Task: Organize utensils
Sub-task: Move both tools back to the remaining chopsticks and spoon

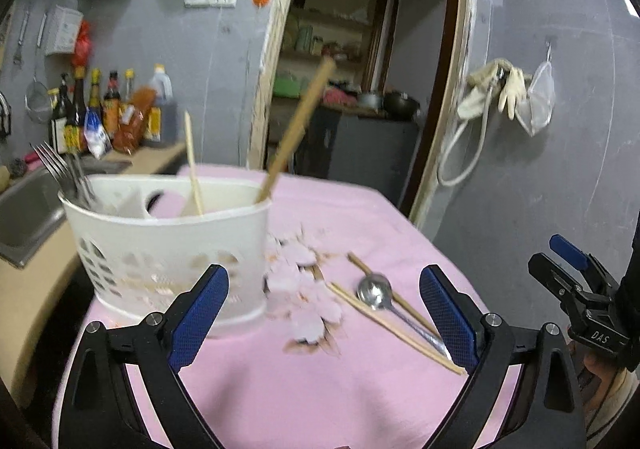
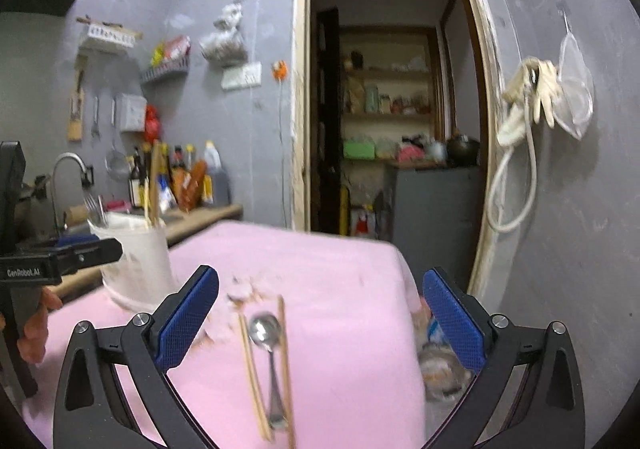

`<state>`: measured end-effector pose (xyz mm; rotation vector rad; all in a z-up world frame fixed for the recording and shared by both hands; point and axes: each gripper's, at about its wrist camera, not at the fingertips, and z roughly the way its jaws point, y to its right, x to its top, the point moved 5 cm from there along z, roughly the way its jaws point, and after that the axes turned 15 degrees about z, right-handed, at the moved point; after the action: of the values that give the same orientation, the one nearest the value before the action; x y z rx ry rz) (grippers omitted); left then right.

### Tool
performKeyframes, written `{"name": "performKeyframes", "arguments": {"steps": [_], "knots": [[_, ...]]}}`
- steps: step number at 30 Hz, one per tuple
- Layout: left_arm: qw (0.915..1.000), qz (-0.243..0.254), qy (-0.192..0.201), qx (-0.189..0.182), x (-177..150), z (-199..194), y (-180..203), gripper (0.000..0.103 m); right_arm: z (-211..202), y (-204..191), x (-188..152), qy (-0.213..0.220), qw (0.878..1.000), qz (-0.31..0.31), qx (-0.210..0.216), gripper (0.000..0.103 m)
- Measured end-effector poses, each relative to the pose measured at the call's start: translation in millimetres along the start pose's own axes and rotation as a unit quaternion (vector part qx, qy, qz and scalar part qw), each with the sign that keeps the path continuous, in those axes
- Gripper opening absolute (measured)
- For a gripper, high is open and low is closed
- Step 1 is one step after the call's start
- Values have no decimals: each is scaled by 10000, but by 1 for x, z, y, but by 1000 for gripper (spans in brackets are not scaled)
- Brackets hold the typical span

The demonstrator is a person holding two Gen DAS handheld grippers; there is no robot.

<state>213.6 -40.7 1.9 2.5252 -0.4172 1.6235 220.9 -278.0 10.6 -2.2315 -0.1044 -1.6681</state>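
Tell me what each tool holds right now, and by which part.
Nothing is held. The left tool and right tool both stand open; the spoon and chopsticks lie loose on the pink cloth.

The lower shafts of the forks (image 1: 66,173) and the upright chopsticks (image 1: 298,129) disappear behind the wall of the white caddy (image 1: 168,249), beyond the left gripper (image 1: 324,313). The spoon (image 2: 266,331) handle's end blurs between the right gripper's (image 2: 320,317) fingers. A smeared object (image 2: 440,365) past the cloth's (image 2: 340,289) edge is unrecognisable.
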Motion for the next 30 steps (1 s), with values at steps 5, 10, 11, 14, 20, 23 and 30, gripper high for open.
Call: {"name": "performKeyframes", "arguments": {"steps": [5,10,11,14,20,23,30], "knots": [[9988,-43,-464,-175,-11,23,11,94,14,22,-15,-585,9981,177,-81,102],[9943,24,-995,-372,-24,49,24,93,35,30,-32,-1278,9915,244,52,84],[9937,48,-1043,-410,-25,51,25,92,40,30,-36,-1442,9892,253,90,78],[9904,135,-1252,-567,-28,62,31,82,54,28,-48,-1851,9822,214,224,66],[9768,18,-1871,-1037,-37,93,30,56,74,21,-67,-2404,9699,-45,384,45],[9719,-42,-2047,-1164,-39,106,28,49,79,18,-70,-2559,9655,-159,457,40],[9648,-300,-2261,-1306,-45,128,19,35,98,4,-78,-2868,9548,-570,533,30]]}}
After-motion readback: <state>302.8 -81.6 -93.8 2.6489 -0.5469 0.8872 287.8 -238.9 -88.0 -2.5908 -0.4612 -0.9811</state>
